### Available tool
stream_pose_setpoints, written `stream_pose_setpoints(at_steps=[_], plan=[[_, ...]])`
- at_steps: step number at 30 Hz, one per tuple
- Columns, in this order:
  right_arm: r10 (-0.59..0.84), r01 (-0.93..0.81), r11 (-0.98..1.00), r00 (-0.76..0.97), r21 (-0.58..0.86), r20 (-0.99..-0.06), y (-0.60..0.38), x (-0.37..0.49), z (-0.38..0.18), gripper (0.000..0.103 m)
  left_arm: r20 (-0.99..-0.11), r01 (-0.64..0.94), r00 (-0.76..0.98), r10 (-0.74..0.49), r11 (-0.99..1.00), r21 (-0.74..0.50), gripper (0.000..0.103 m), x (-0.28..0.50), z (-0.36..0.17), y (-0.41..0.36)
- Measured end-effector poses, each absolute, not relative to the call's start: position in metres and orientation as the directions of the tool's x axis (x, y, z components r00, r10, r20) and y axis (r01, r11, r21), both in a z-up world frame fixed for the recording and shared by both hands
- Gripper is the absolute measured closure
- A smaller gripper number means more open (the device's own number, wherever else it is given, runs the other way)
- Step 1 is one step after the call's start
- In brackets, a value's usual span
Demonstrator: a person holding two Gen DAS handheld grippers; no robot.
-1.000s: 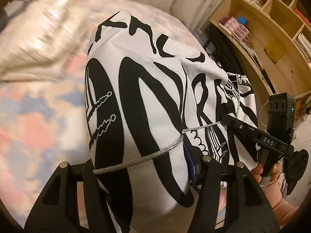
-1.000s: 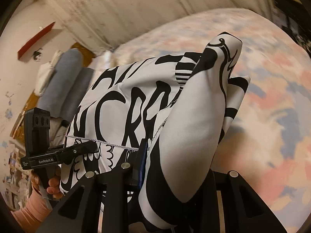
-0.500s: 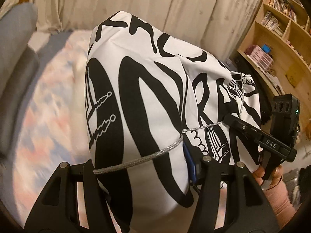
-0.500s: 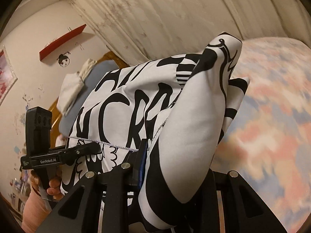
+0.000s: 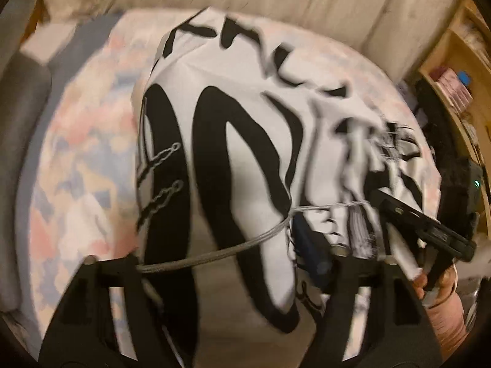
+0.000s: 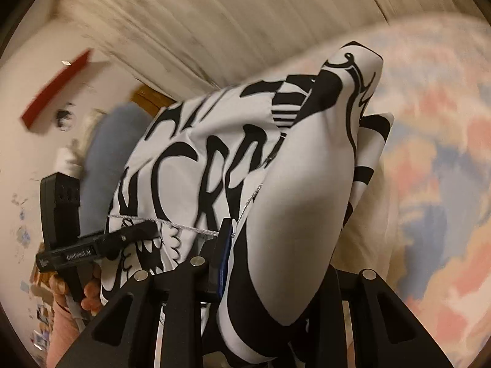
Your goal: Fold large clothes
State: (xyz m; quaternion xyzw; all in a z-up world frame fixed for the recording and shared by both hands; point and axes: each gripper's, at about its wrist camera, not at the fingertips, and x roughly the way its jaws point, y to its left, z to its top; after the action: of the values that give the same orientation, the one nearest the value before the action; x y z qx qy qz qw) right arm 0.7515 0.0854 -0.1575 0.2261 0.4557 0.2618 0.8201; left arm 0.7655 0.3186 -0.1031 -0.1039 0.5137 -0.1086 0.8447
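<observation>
A white garment with big black lettering (image 5: 245, 141) hangs bunched over the bed, carried between both grippers. In the left wrist view its bulk and a silver cord lie between the fingers of my left gripper (image 5: 214, 254), whose jaws are opening and stand wide. My right gripper (image 5: 423, 230) grips the cloth's edge at the right of that view, a hand (image 5: 442, 291) under it. In the right wrist view the garment (image 6: 199, 153) is pinched in my right gripper (image 6: 291, 263), whose jaws are starting to open. My left gripper (image 6: 132, 236) shows at the left there.
A bed with a pastel patchwork cover (image 5: 86, 153) lies under the garment. Cream curtains (image 5: 245, 0) hang behind it. A wooden bookshelf (image 5: 460, 76) stands at the right and grey cushions (image 5: 24, 107) at the left. A red wall shelf (image 6: 58, 86) is at the far left.
Both grippers swept sideways across the bed with the garment, so the curtain now fills the background. The left gripper's fingers have spread wider around the cloth.
</observation>
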Motion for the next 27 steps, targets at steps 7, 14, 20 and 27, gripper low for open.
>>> stream_pose_setpoints(at_steps=[7,14,20,27], plan=[[0.623,-0.253,0.777,0.439,0.576,-0.647,0.102,0.772,-0.186,0.048,-0.819,0.084,0.499,-0.283,0.956,-0.279,0.011,0.759,-0.126,0.327],[0.485,-0.259,0.875,0.482,0.409,-0.73,0.112,0.78,-0.167,0.043,-0.803,0.027,0.595,-0.023,1.0,-0.009,0.011,0.732,-0.078,0.311],[0.321,-0.218,0.946,0.706,0.238,-0.631,0.107,0.771,-0.123,0.043,-0.699,-0.034,0.714,0.041,0.999,0.024,0.034,0.712,-0.04,0.298],[0.296,-0.258,0.953,0.689,0.158,-0.661,0.143,0.784,-0.13,0.072,-0.709,-0.101,0.69,0.147,0.989,0.106,0.062,0.732,-0.064,0.267]])
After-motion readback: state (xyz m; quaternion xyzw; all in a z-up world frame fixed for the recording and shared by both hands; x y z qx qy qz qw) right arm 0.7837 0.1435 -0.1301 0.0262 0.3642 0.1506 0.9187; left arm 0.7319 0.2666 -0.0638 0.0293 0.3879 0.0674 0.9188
